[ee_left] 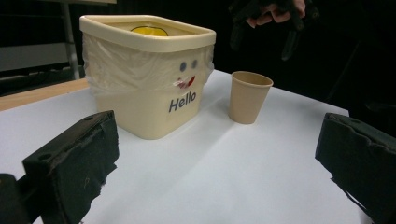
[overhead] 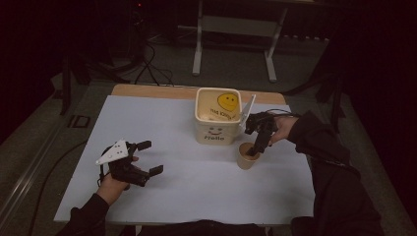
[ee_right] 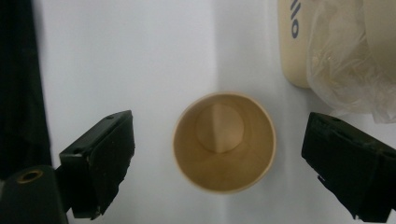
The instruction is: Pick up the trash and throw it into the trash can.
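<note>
Hovering: right gripper (overhead: 253, 149), jaws apart, directly above paper cup (ee_right: 224, 141).
Cup: upright, empty, just beside bin (overhead: 216, 129).
Left gripper (overhead: 146, 158): jaws apart, idle.
Risk: off-centre closing could tip or crush it.

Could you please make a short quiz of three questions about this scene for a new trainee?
1. True or false: the paper cup lies on its side.
2. Which gripper hangs above the cup? A) the left gripper B) the right gripper
3. Fill in: the word printed on the front of the cream bin is ____.

Key:
1. False; the cup stands upright and looks empty, seen from the right gripper view.
2. B; its jaws are open, one at each side of the cup, not touching it. The left gripper rests open over the white table, far from the cup.
3. Hello.
</note>
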Demonstrator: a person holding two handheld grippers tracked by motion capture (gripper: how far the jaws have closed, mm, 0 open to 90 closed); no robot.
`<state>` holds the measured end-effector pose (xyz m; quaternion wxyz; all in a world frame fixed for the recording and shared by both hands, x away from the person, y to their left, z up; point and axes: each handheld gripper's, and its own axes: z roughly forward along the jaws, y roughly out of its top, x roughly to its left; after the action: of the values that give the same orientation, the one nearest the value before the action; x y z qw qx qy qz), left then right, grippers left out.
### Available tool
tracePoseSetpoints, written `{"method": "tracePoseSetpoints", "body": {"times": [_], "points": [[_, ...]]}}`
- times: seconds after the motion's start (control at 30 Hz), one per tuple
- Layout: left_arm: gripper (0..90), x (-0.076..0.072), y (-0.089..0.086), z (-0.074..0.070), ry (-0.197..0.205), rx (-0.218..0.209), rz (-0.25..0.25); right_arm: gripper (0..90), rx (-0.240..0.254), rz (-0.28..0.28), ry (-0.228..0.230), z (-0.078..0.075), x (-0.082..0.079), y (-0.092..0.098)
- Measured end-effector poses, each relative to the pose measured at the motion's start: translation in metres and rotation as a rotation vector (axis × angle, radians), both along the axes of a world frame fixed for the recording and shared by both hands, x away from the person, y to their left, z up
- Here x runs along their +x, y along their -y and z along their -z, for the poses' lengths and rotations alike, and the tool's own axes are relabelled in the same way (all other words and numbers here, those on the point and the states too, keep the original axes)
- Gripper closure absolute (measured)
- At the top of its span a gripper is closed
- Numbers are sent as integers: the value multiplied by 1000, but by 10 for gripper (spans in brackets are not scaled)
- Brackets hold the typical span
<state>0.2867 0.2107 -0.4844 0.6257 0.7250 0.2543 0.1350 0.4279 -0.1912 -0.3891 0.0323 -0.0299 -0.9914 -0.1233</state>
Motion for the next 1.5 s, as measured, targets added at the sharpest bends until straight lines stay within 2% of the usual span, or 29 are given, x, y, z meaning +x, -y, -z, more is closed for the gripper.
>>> {"method": "tracePoseSetpoints", "body": {"times": [0.2, 0.6, 0.9, 1.23, 1.5], "points": [[6, -1, -1, 0, -5, -2, -4, 95, 2, 4, -14, 15, 0, -1], [6, 0, 0, 1, -10, 0, 4, 95, 9, 19, -23, 29, 1, 1], [6, 0, 0, 1, -9, 5, 11, 95, -20, 39, -20, 41, 3, 4], [6, 0, 1, 1, -11, 4, 14, 95, -34, 55, -42, 57, 7, 8], [6, 0, 1, 2, -14, 5, 15, 96, -40, 62, -55, 63, 8, 10]]}}
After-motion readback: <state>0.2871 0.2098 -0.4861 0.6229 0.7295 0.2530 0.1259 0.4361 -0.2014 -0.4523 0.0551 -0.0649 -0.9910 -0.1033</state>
